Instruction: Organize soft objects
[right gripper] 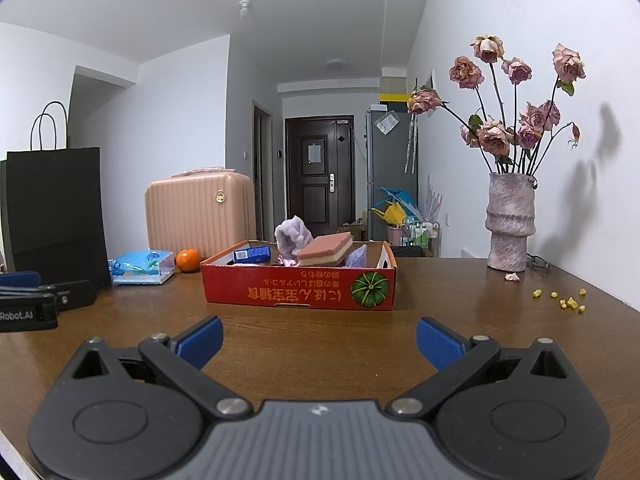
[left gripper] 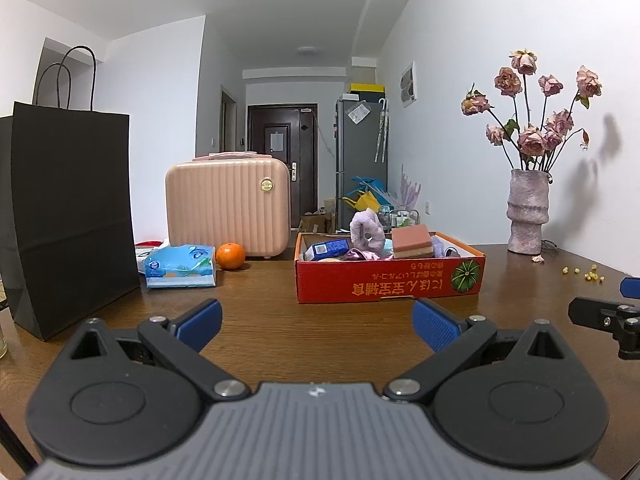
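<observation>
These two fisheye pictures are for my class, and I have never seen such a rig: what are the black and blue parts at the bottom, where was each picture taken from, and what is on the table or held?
No robot arm is here. A person holds a two-finger tool in each hand, and each tool has a wide-angle camera looking forward along its fingers.

One picture comes from the left gripper, the other from the right gripper. The blue pads are the fingers; both pairs stand wide apart and hold nothing.

On the brown table sits a red cardboard box holding a fluffy purple item, a pink layered sponge and a small blue carton. Left of it lie an orange and a blue tissue pack, with a pink case behind and a black paper bag further left. A vase of dried roses stands at the right.
</observation>
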The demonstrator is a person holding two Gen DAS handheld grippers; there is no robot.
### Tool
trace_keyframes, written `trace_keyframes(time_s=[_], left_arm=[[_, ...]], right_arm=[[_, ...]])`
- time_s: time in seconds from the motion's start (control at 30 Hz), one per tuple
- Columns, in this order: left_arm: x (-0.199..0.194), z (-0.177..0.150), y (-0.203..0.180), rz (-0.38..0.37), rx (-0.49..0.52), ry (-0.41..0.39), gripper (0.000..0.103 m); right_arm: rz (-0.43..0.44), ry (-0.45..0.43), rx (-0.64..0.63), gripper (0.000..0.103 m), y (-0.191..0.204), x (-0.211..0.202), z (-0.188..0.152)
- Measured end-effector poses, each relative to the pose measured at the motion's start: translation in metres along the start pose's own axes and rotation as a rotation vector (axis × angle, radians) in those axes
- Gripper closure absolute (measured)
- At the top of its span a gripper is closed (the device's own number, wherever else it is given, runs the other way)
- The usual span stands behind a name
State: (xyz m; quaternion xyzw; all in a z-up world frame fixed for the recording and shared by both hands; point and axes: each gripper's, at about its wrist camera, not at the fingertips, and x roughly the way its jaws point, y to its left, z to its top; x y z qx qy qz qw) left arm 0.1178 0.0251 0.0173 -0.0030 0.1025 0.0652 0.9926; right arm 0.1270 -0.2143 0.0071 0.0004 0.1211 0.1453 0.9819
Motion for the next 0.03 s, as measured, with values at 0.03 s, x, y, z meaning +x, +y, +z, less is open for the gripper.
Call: trace_keyframes(time_s=[0.03], left_arm=[[0.0002,-0.0001,-0.0002,-0.001,0.001,0.0,0.0]], right_arm=[[0.0,0.0,0.0,0.0,-0.0002,0.0001,0.0002]])
